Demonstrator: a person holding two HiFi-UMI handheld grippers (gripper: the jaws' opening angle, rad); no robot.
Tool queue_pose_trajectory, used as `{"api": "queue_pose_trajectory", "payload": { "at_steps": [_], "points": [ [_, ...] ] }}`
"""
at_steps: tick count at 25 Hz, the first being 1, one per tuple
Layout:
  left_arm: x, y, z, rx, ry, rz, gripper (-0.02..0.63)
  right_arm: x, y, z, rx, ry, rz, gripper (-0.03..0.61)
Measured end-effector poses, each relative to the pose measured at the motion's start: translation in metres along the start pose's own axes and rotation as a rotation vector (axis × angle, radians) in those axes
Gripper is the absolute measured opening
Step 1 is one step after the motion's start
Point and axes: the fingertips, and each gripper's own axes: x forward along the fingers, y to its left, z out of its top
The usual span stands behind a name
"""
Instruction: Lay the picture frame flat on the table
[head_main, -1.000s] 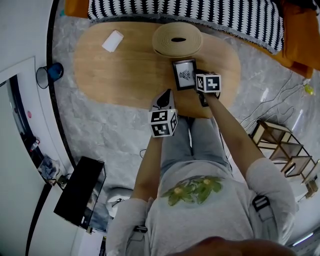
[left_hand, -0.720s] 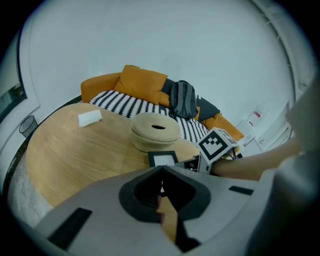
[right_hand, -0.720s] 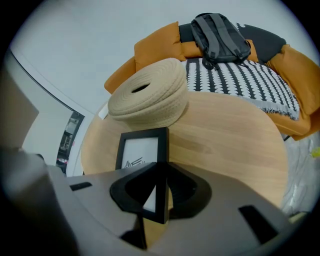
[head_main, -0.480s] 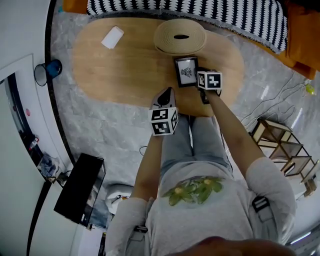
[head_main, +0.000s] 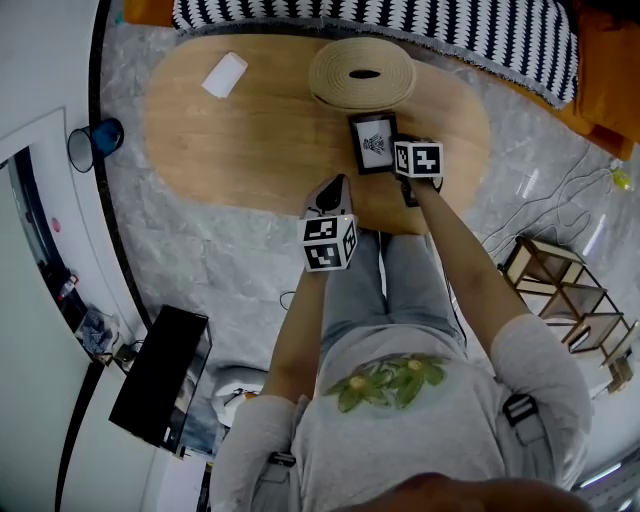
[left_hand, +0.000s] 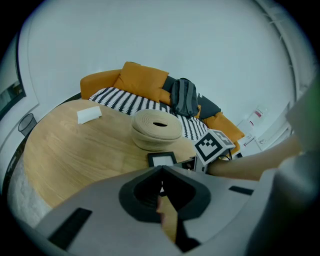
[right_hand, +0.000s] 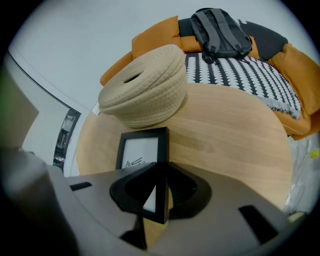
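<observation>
**Head view.** Shows the black rectangular picture frame (head_main: 373, 142) on the right half of the oval pale-wood table (head_main: 240, 140), just on the near side of the round beige coiled-rope basket (head_main: 362, 73), with its long axis running near to far. Places the right gripper (head_main: 400, 152) at the frame's right edge. Places the left gripper (head_main: 336, 184) well apart from the frame, over the table's near rim, so the right hand is plainly the nearer. Does not settle how far the frame is tilted.

**Left gripper view.** Shows jaws pressed together with nothing between them, and the frame ahead and apart.

**Right gripper view.** Shows what the head view cannot: jaws clamped on the frame's right edge, held apart only by its thickness. Shows the picture side to the left and tilted upward, and the near corner seemingly clear of the wood. Probably calls for lowering until the back rests flat.
</observation>
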Motion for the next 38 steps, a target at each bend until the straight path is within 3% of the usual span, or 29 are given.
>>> {"api": "queue_pose_trajectory", "payload": {
  "at_steps": [26,33,38],
  "points": [
    [0.007,0.003,0.0,-0.012,0.017,-0.002,0.015,0.015,-0.001,-0.006,0.041,-0.004,0.015,0.079],
    [0.007,0.002,0.0,-0.012,0.016,-0.002,0.015,0.015,-0.001,-0.006,0.01,0.014,0.008,0.081],
    [0.005,0.0,0.001,-0.008,0.013,-0.001,0.015,0.01,0.005,-0.005,-0.006,0.004,0.02,0.12]
  ]
}}
